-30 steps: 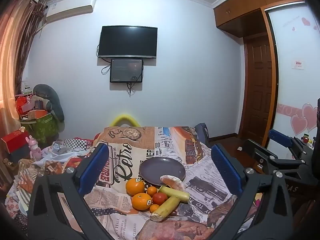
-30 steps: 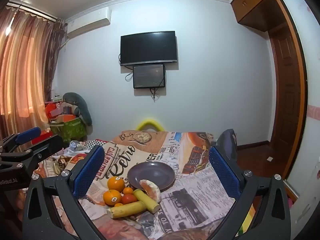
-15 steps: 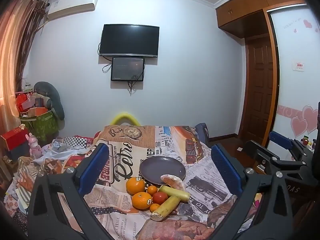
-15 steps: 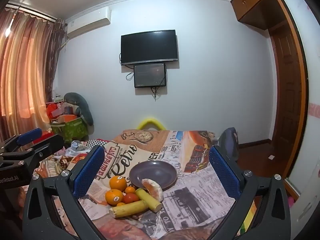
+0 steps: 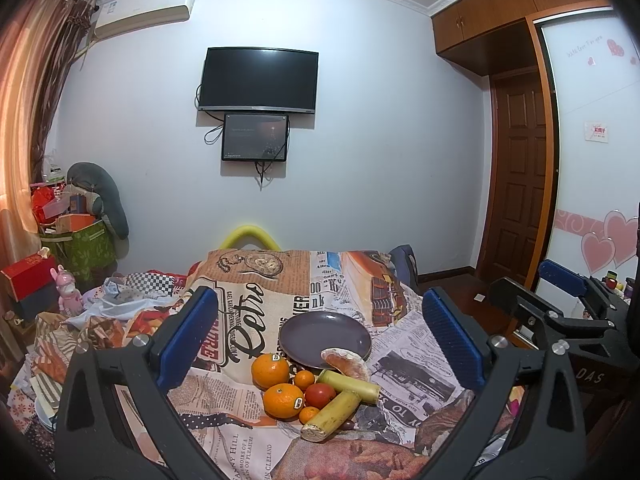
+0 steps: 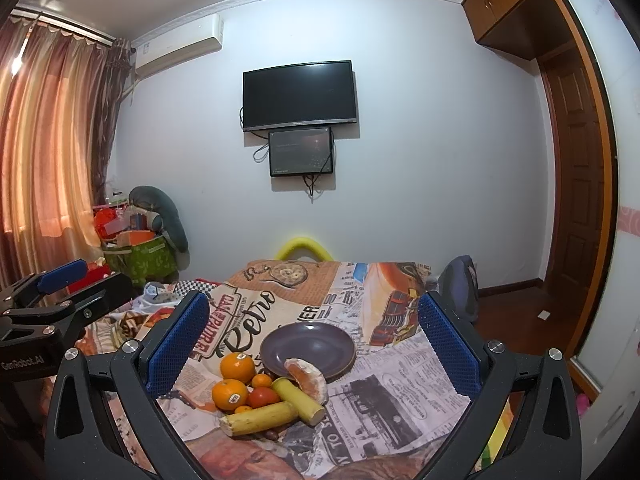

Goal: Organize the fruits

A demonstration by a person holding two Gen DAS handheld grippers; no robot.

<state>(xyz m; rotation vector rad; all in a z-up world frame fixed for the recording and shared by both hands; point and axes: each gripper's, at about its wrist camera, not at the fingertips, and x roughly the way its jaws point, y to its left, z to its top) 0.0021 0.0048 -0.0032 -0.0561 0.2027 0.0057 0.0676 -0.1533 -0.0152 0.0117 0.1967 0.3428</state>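
A dark purple plate (image 5: 316, 332) (image 6: 304, 344) lies on a table with a newspaper-print cloth (image 5: 256, 304) (image 6: 392, 376). In front of it sits a pile of fruit: two oranges (image 5: 270, 371) (image 6: 237, 367), small tangerines (image 5: 304, 379), a red tomato (image 5: 320, 395) (image 6: 264, 397), two yellow-green cane pieces (image 5: 332, 416) (image 6: 258, 419) and a peeled citrus segment (image 5: 346, 362) (image 6: 308, 378) leaning on the plate's rim. My left gripper (image 5: 320, 336) and right gripper (image 6: 314, 340) are both open, empty, held above and short of the fruit.
A yellow chair back (image 5: 248, 236) stands beyond the table. Cluttered boxes and a green bag (image 5: 80, 248) fill the left corner. A blue backpack (image 6: 460, 284) sits at the table's right. The right gripper shows at the right of the left wrist view (image 5: 560, 320).
Both grippers have shifted slightly, so the wall and fruit sit a little differently in view. The fruit and plate have not moved. Both jaws stay open.
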